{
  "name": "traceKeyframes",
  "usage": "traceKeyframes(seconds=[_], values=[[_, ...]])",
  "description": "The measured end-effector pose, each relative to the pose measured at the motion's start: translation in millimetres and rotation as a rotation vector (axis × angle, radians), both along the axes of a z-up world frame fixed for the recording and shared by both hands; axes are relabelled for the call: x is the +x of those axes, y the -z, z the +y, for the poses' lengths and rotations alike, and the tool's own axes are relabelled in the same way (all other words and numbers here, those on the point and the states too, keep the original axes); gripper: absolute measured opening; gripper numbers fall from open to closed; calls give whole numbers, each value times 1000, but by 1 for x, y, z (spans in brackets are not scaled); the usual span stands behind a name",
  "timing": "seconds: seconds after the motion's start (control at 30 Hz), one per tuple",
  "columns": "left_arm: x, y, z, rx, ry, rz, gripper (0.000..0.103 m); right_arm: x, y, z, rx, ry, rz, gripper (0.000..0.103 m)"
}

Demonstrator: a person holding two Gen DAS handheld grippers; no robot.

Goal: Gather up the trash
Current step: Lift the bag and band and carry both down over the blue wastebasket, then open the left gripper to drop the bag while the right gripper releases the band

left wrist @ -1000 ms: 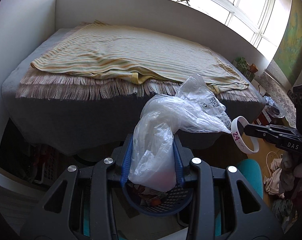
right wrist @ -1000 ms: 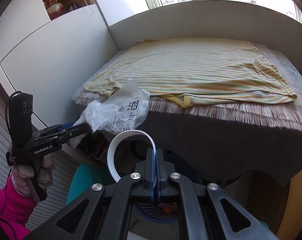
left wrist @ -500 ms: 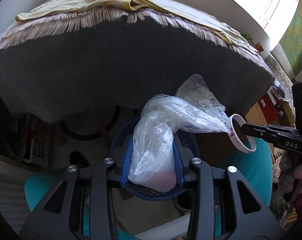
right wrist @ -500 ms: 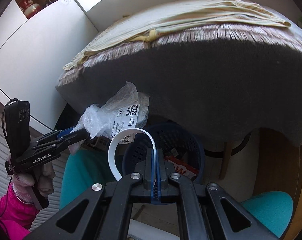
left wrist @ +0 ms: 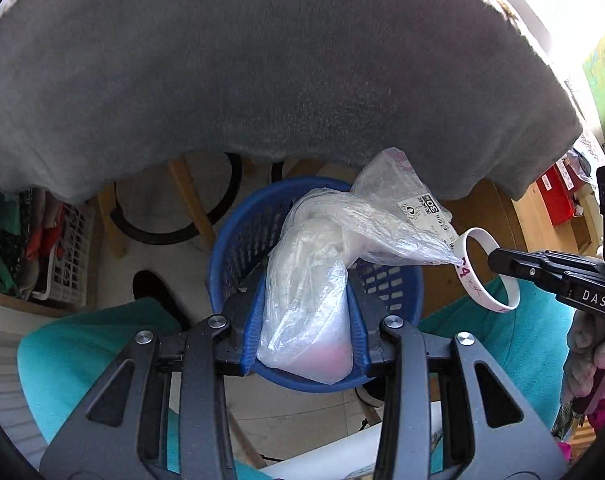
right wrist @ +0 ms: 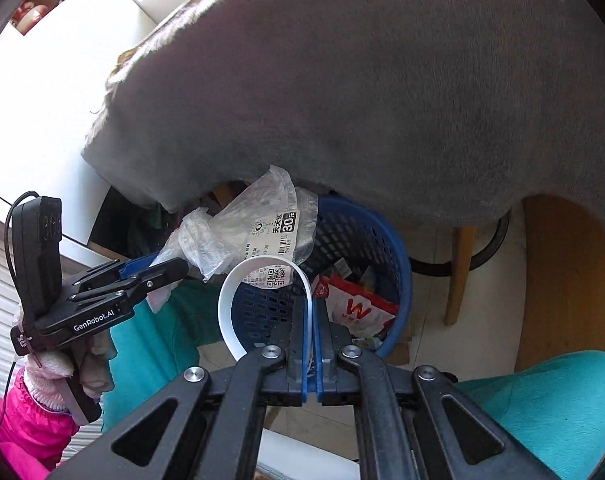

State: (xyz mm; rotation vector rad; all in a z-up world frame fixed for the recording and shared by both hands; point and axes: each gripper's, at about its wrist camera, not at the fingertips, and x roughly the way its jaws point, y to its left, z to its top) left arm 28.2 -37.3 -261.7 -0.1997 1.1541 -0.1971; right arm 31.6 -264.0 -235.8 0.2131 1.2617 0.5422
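My left gripper (left wrist: 306, 300) is clamped on a crumpled clear plastic bag (left wrist: 314, 280), its blue pads (left wrist: 251, 320) pressing the lower bunch of plastic from both sides at the centre bottom of the left wrist view. The bag's twisted upper part, with a white printed label, trails off toward the right of the frame, above a blue mesh basket (left wrist: 242, 232) that sits on the floor under the hanging edge of a grey blanket (left wrist: 262, 60). My right gripper (right wrist: 313, 320) is closed tight on a white wristband (right wrist: 226, 304), which loops up and to the left from the pinched pads at the lower centre of the right wrist view. In that view the basket (right wrist: 398, 264) lies just behind the band, with a red and white wrapper (right wrist: 356, 308) inside it. Teal fabric (right wrist: 542, 392) fills the lower right corner.
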Motion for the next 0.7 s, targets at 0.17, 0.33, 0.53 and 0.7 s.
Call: traceKeyframes(seconds=[0.17, 0.33, 0.53, 0.7], values=[[6, 11, 0, 7, -5, 22, 37, 2, 9, 3, -7, 3, 15, 0], [8, 18, 0, 10, -17, 35, 37, 4, 20, 10, -12, 5, 29, 0], [11, 25, -4, 24, -20, 41, 37, 8, 28, 14, -13, 9, 40, 1], [15, 28, -6, 28, -24, 42, 37, 11, 34, 16, -13, 18, 43, 5]])
